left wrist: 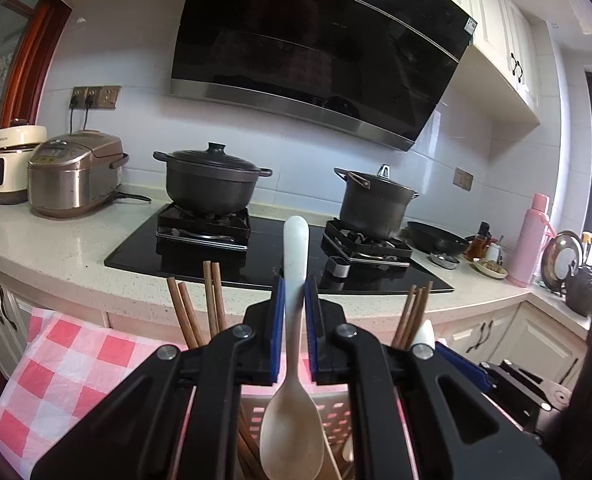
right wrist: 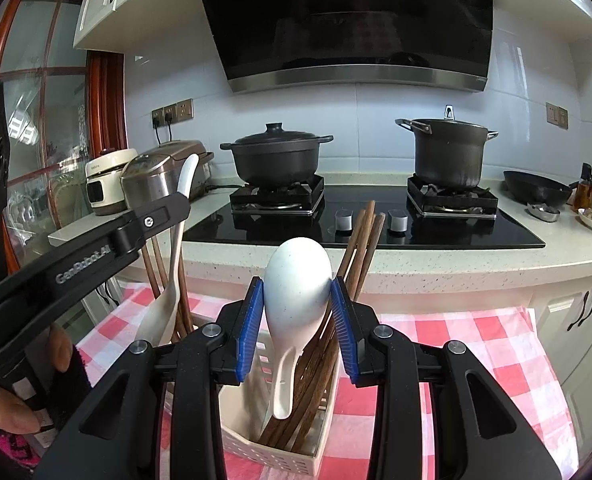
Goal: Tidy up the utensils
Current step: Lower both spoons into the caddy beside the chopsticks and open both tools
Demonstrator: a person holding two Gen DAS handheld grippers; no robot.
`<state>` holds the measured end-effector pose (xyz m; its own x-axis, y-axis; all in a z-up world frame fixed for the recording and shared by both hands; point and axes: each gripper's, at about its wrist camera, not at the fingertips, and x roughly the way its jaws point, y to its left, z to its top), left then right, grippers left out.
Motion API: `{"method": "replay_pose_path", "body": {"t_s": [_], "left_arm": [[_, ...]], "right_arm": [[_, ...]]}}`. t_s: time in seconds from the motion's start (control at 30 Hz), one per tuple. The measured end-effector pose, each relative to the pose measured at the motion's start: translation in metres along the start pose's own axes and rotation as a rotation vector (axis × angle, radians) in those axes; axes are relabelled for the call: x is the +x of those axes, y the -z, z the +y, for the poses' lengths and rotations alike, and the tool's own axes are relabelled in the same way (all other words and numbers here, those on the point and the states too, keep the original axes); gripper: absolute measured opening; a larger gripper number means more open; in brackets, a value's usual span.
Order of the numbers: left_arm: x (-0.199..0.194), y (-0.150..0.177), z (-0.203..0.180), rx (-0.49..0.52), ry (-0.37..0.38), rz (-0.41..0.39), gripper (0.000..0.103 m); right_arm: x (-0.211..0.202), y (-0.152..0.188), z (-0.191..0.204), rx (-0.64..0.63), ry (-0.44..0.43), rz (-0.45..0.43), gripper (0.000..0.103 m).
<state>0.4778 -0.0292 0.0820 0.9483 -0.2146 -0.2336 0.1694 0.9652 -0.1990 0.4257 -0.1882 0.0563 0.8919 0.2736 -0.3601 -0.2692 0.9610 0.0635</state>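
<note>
The left tool (left wrist: 294, 312) clamps the handle of a beige spoon (left wrist: 292, 432), bowl hanging toward the camera. The right tool (right wrist: 297, 304) grips a white spoon (right wrist: 296, 276) by its bowl, handle down in the cream utensil basket (right wrist: 296, 446) among wooden chopsticks (right wrist: 359, 236). Risk: the rounded bowl may slip from the pads and tip chopsticks onto the checked surface (right wrist: 475, 344). Only the right view shows the basket interior; the left view largely hides it.

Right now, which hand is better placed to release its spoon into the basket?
Probably right: the right tool grips the white spoon with its handle already inside the basket.
</note>
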Motion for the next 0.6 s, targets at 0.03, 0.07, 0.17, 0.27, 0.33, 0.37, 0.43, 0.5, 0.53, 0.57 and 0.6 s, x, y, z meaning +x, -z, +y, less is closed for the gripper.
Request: {"method": "replay_pose_path", "body": {"t_s": [0.03,0.07,0.17,0.27,0.33,0.37,0.43,0.5,0.53,0.57,0.6], "left_arm": [[0.002,0.002,0.001,0.000,-0.005,-0.003,0.010],[0.004,0.005,0.001,-0.001,-0.011,-0.006,0.010],[0.008,0.009,0.004,-0.003,-0.018,-0.003,0.010],[0.012,0.013,0.006,-0.005,-0.024,-0.009,0.010],[0.013,0.015,0.007,-0.005,-0.025,-0.009,0.010],[0.014,0.017,0.008,-0.004,-0.026,-0.004,0.010],[0.013,0.018,0.008,-0.003,-0.026,-0.002,0.010],[0.010,0.020,0.006,0.002,-0.026,-0.002,0.010],[0.009,0.020,0.005,0.005,-0.026,-0.001,0.010],[0.007,0.022,0.005,0.008,-0.025,0.001,0.010],[0.006,0.023,0.004,0.009,-0.025,0.003,0.010]], "right_arm": [[0.000,0.001,0.001,-0.004,-0.001,-0.002,0.034],[0.001,0.001,0.002,-0.009,-0.002,-0.005,0.034],[0.000,0.002,0.002,-0.012,-0.010,-0.010,0.034],[-0.001,0.003,0.003,-0.014,-0.010,-0.016,0.034],[-0.002,0.003,0.002,-0.009,-0.011,-0.018,0.034],[-0.002,0.004,0.002,-0.008,-0.010,-0.018,0.034],[-0.003,0.004,0.002,-0.008,-0.010,-0.020,0.034],[-0.003,0.004,0.003,-0.010,-0.012,-0.020,0.034],[-0.003,0.005,0.003,-0.010,-0.012,-0.020,0.034],[-0.003,0.005,0.003,-0.010,-0.013,-0.019,0.034],[-0.003,0.006,0.004,-0.010,-0.013,-0.017,0.034]]}}
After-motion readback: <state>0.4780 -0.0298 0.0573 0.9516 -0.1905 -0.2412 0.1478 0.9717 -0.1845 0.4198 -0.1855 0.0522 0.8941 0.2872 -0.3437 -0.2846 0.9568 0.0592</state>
